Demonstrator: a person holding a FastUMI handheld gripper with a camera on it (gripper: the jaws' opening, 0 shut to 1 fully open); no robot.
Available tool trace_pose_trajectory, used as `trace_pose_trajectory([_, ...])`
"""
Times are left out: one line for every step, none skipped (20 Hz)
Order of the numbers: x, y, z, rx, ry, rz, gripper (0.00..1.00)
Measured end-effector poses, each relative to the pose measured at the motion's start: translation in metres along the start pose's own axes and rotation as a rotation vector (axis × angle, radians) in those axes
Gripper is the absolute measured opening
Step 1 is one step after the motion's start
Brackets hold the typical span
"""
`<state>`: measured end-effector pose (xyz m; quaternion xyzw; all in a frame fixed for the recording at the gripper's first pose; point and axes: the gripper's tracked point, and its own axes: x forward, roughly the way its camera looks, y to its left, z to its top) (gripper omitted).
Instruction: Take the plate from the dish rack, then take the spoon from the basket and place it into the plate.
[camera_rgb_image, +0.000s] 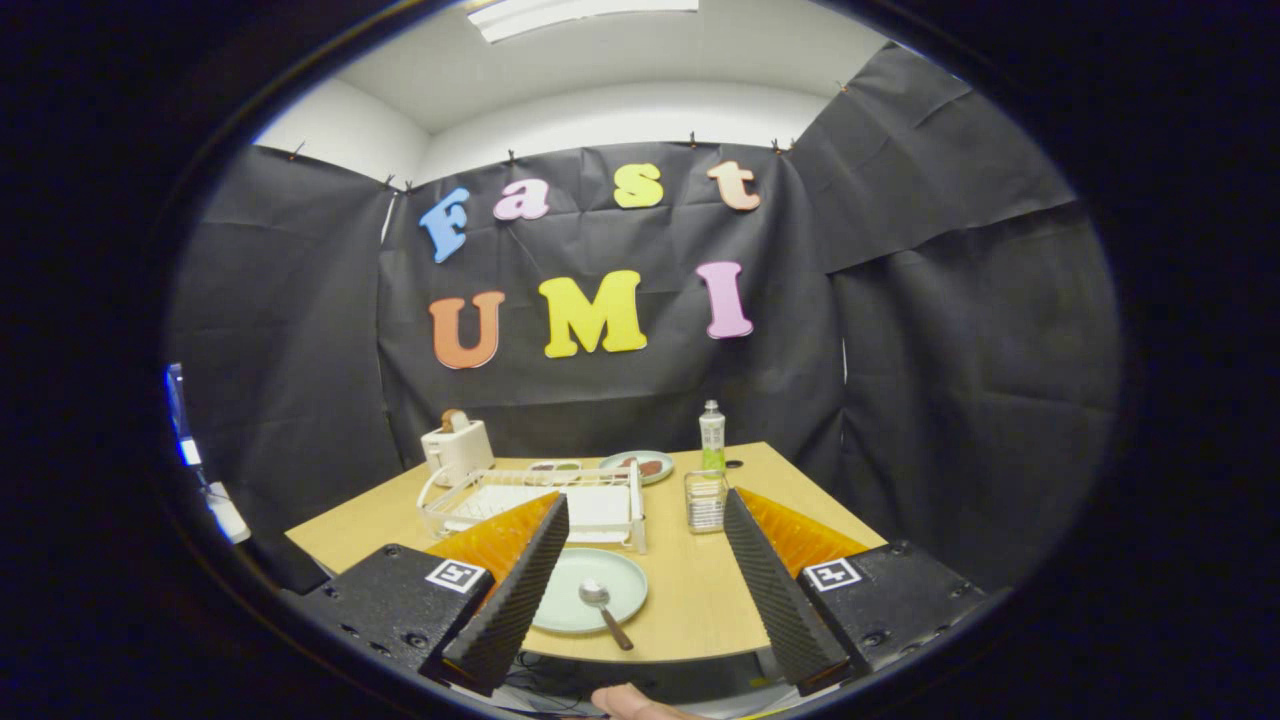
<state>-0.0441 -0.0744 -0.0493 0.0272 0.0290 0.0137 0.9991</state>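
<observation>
**Spoon lies in the plate, fingers spread and empty**

We see the gripper (640, 590) held above the near edge of the worktop (700, 600), its two fingers (520, 590) spread wide apart and grasping nothing. Between them, close to the left finger, the pale green plate (575, 580) sits flat near the near edge of the worktop. The spoon (605, 610) rests in the plate, its bowl near the plate's middle and its dark handle reaching out over the rim toward the near edge.

Just beyond the plate stands the white dish rack (540, 500), and to the rack's right, ahead of the right finger, the small wire basket (706, 502). A green bottle (712, 437) stands behind the basket. At the far edge we find a white toaster (457, 447) by the left corner and a second plate (640, 465) holding food.
</observation>
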Motion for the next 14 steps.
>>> trace_pose_trajectory([-0.001, -0.0012, -0.0009, -0.013, -0.003, -0.009, 1.0])
trace_pose_trajectory([-0.0016, -0.0019, -0.0021, -0.019, -0.011, -0.017, 1.0])
trace_pose_trajectory([-0.0034, -0.0022, -0.0033, -0.015, -0.018, -0.022, 1.0])
trace_pose_trajectory([-0.0036, -0.002, -0.0061, -0.006, -0.02, -0.025, 1.0])
trace_pose_trajectory([-0.0028, -0.001, -0.0067, -0.001, -0.017, -0.023, 1.0])
trace_pose_trajectory([-0.0018, -0.0024, -0.0091, -0.002, -0.007, -0.022, 1.0])
trace_pose_trajectory([-0.0012, -0.004, -0.0105, -0.006, 0.002, -0.022, 1.0])
trace_pose_trajectory([-0.0018, -0.0039, -0.0088, -0.004, -0.001, -0.022, 1.0])
trace_pose_trajectory([-0.001, -0.0055, -0.0077, 0.0, -0.003, -0.026, 1.0])
trace_pose_trajectory([-0.0003, -0.0065, -0.0084, 0.005, -0.004, -0.026, 1.0])
trace_pose_trajectory([-0.0016, -0.0071, -0.009, 0.009, -0.002, -0.024, 1.0])
trace_pose_trajectory([-0.0026, -0.0074, -0.0088, 0.01, -0.002, -0.024, 1.0])
trace_pose_trajectory([-0.0024, -0.0093, -0.0077, 0.012, -0.005, -0.029, 1.0])
trace_pose_trajectory([-0.0031, -0.0101, -0.0073, 0.013, -0.009, -0.032, 1.0])
